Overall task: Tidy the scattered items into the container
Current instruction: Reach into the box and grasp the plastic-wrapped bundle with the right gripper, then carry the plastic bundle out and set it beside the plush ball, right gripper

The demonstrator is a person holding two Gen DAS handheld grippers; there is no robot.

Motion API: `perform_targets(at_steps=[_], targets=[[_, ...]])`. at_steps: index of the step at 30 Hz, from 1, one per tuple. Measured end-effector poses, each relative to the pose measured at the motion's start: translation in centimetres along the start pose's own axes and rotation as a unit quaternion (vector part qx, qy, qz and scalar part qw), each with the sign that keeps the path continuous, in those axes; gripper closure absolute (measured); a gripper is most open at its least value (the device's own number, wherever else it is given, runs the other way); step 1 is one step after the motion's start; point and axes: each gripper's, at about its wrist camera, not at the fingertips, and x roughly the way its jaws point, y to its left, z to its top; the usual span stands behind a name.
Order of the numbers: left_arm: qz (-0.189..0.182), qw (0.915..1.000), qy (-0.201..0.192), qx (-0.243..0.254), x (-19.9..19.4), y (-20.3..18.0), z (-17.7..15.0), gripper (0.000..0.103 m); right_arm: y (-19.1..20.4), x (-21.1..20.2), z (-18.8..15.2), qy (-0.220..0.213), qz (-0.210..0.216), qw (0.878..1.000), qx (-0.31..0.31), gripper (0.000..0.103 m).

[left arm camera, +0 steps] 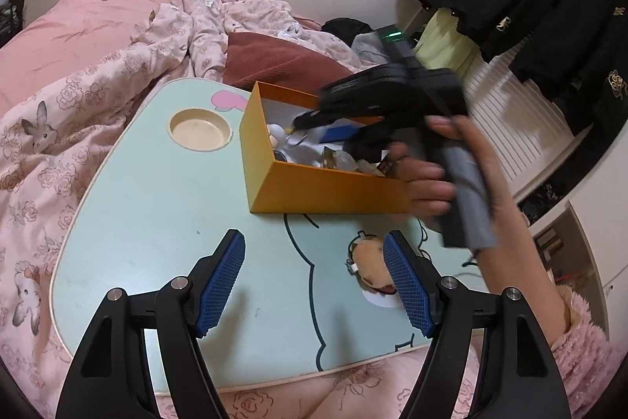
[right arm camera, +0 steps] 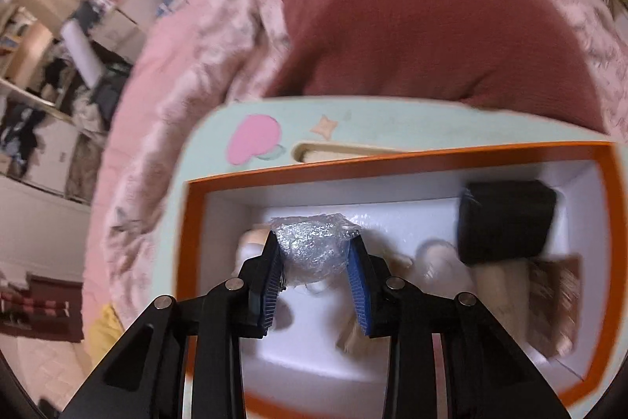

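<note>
An orange box [right arm camera: 392,163] with a white inside stands on the mint-green lap table [right arm camera: 373,128]. Over its inside my right gripper [right arm camera: 314,248] is shut on a crumpled wad of bubble wrap [right arm camera: 314,238], with both blue pads against its sides. In the box lie a black mallet head on a wooden handle [right arm camera: 506,218], a brown item [right arm camera: 557,301] and pale small things. In the left wrist view the box [left arm camera: 314,187] is at centre, and a hand [left arm camera: 428,179] holds the blurred right gripper [left arm camera: 310,120] into it. My left gripper [left arm camera: 314,250] hangs open over the table [left arm camera: 157,207], holding nothing.
The table has a round cup recess [left arm camera: 199,130] at its far left and a brown and white shape [left arm camera: 369,262] by my left gripper's right finger, print or object I cannot tell. Pink floral bedding [left arm camera: 78,97] and a dark red cushion [left arm camera: 282,61] surround the table. Dark clothes [left arm camera: 549,6] hang at the right.
</note>
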Motion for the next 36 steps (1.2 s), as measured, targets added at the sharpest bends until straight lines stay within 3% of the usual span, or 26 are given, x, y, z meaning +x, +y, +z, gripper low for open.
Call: perform_targets(at_steps=[6, 10, 12, 14, 18, 32, 36], targets=[[-0.004, 1.0000, 0.005, 0.004, 0.3, -0.4, -0.2, 0.030, 0.4, -7.7, -5.3, -0.099, -0.006, 0.994, -0.041, 0.072], [-0.006, 0.9999, 0.014, 0.004, 0.9, -0.7, -0.4, 0.030, -0.5, -9.3, -6.9, -0.129, -0.032, 0.990, -0.041, 0.072], [-0.005, 0.9998, 0.018, 0.004, 1.1, -0.8, -0.5, 0.030, -1.3, -10.1, -7.0, -0.136, -0.023, 0.990, -0.029, 0.072], [-0.005, 0.9998, 0.020, 0.005, 1.2, -0.9, -0.5, 0.030, -1.8, -10.4, -6.7, -0.134, -0.004, 0.991, -0.024, 0.072], [-0.006, 0.9997, 0.022, 0.005, 1.3, -1.0, -0.5, 0.030, -2.1, -10.2, -5.7, -0.132, -0.029, 0.991, -0.023, 0.072], [0.000, 0.9995, 0.030, 0.006, 1.6, -0.9, -0.8, 0.030, -5.5, -3.0, -2.4, -0.036, -0.073, 0.996, 0.023, 0.071], [0.000, 0.9995, 0.031, 0.008, 1.6, -0.9, -0.9, 0.030, -6.7, -2.1, -2.2, -0.023, -0.067, 0.996, 0.045, 0.064]])
